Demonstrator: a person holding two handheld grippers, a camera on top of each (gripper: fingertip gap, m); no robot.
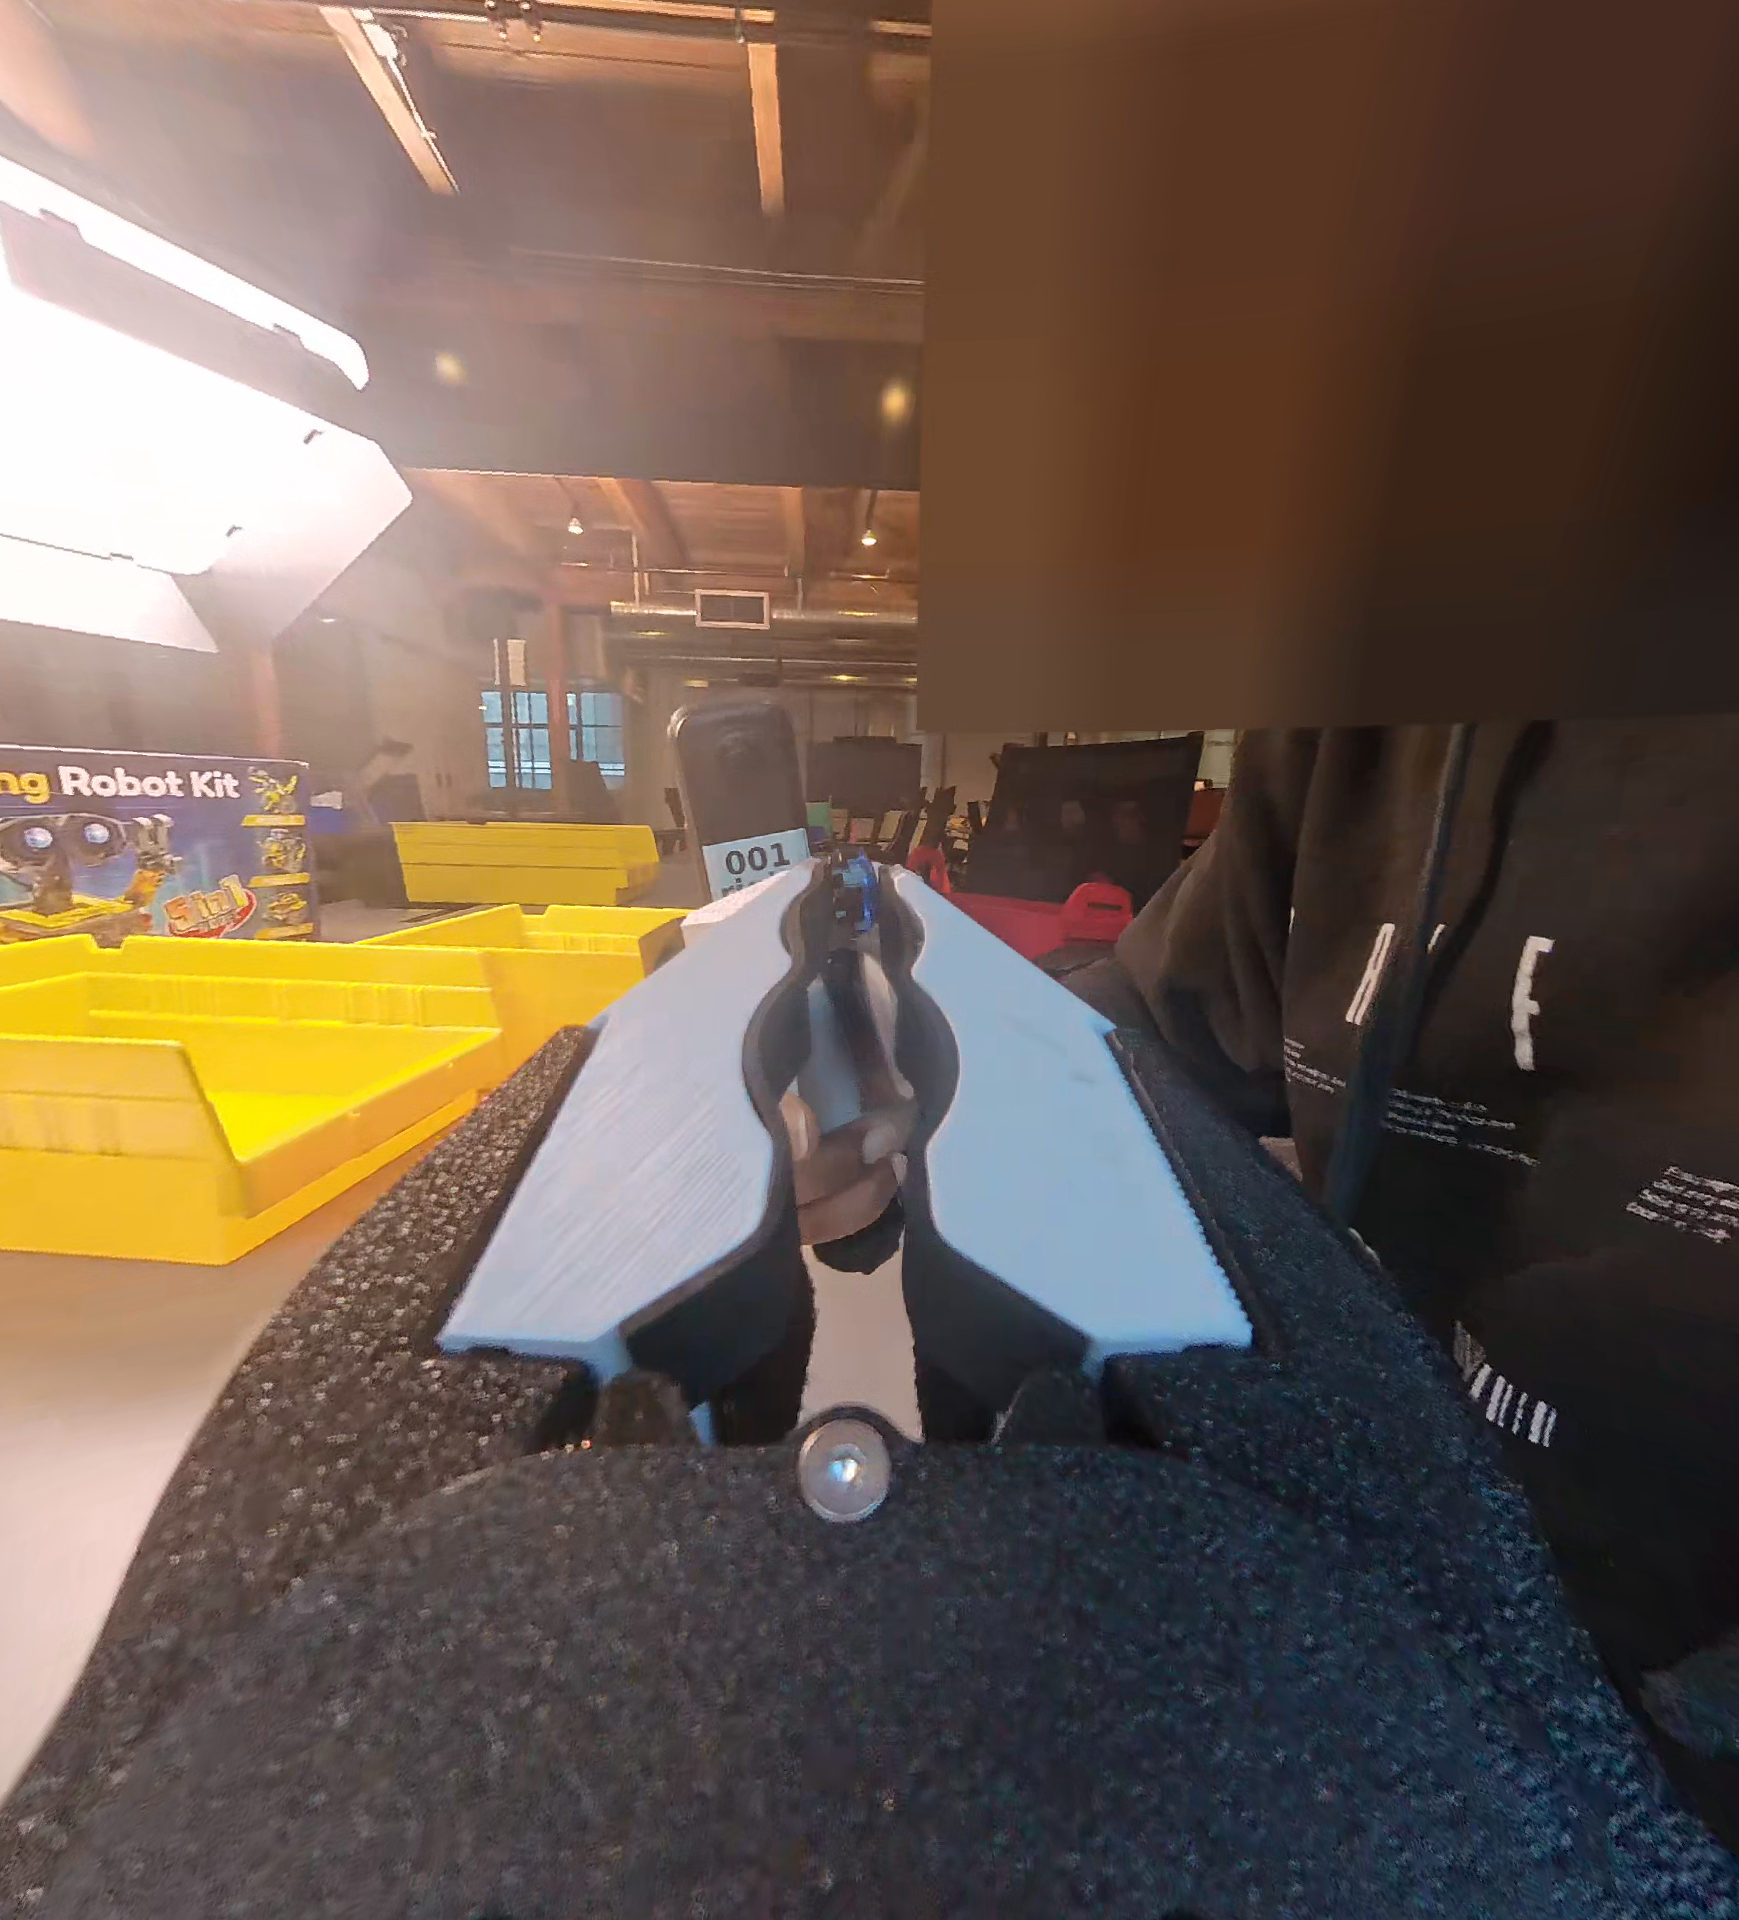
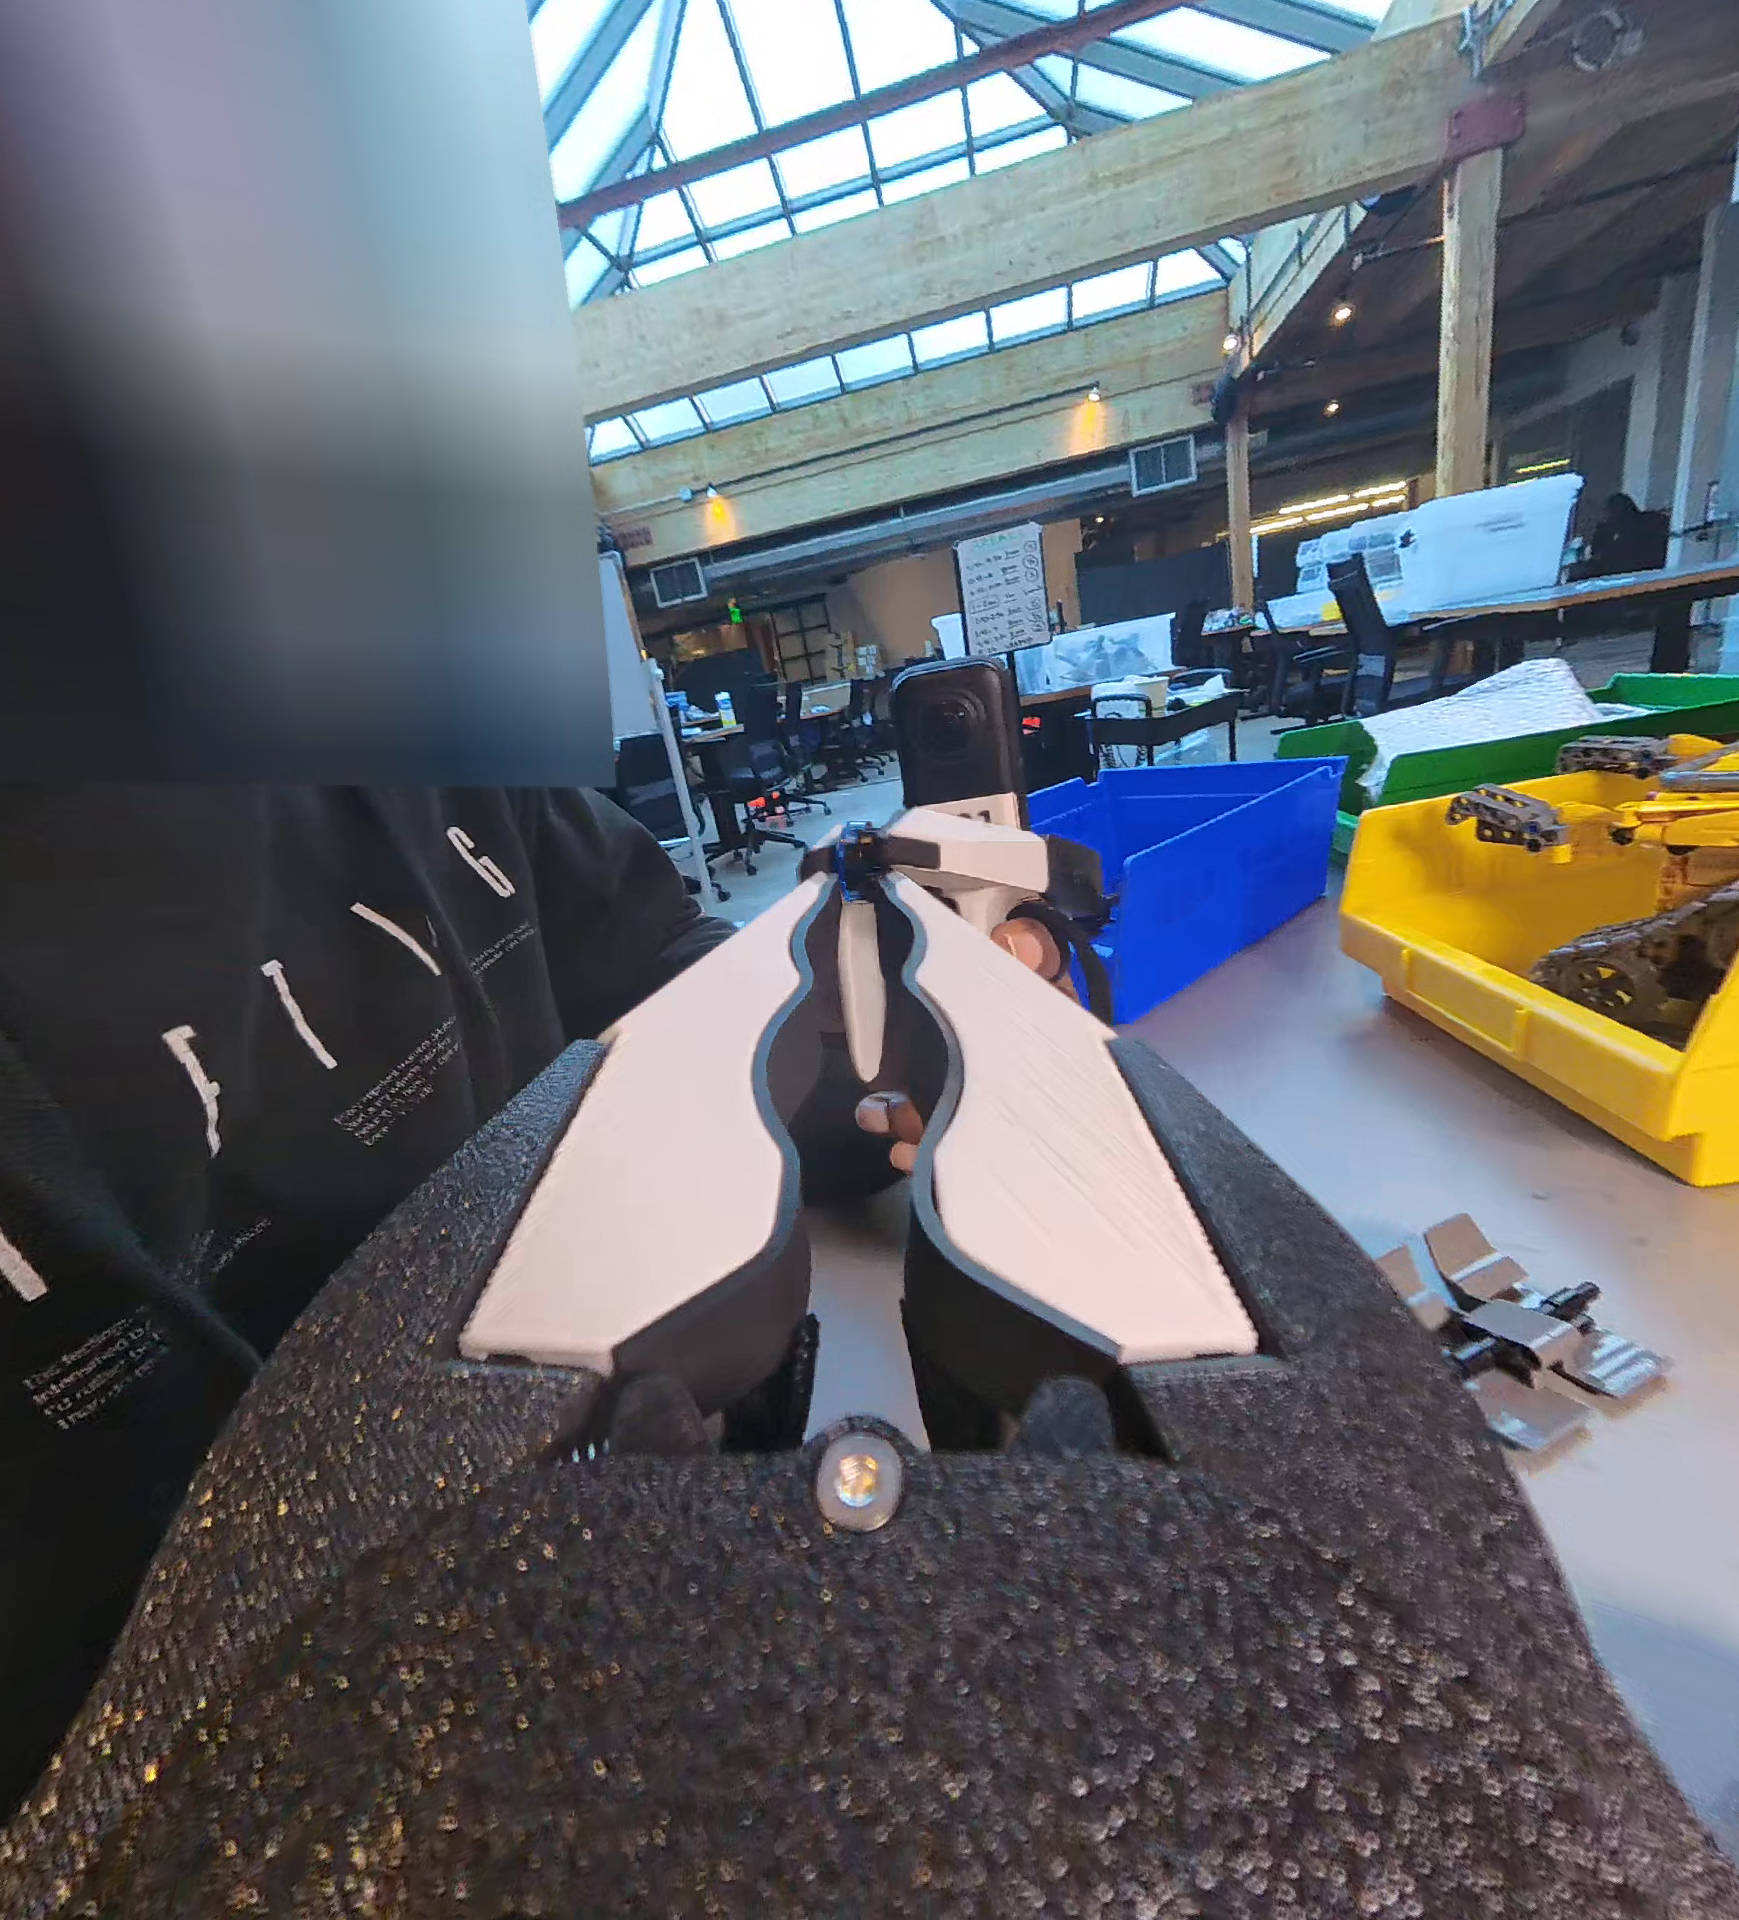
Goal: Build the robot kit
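Person: a dark sweatshirt with pale lettering (image 1: 1530, 1091) fills the right of the left wrist view and the left of the right wrist view; the person stands close behind both tools, which are raised above the table and aimed at one another.
Table: a pale grey tabletop (image 2: 1291, 1101) lies below both tools, neither of which touches it.
Yellow bins: open yellow plastic storage bins (image 1: 148, 1081) sit on the table left of the left tool, with a printed toy box (image 1: 106, 842) standing behind them.
Bin with model: a yellow plastic bin (image 2: 1530, 1018) right of the right tool holds a black-and-yellow tracked building-block vehicle (image 2: 1665, 935); a blue plastic bin (image 2: 1208, 862) and a green one (image 2: 1530, 727) stand beyond it.
Left gripper (image 1: 852, 883): held level, white fingers with black pads drawn together, the tips pinched on a small blue and black plastic piece (image 1: 852, 891).
Right gripper (image 2: 857, 871): held level facing the other tool, its tips likewise clamped on the same small piece, so the two tools meet tip to tip with the piece between them, in the air before the person's chest.
Hands: fingers of the hand holding the opposite tool (image 2: 1031, 945) show past the tips; only part of them is visible.
Loose parts: grey and black building-block pieces (image 2: 1519, 1340) lie on the table near the right tool, apart from it.
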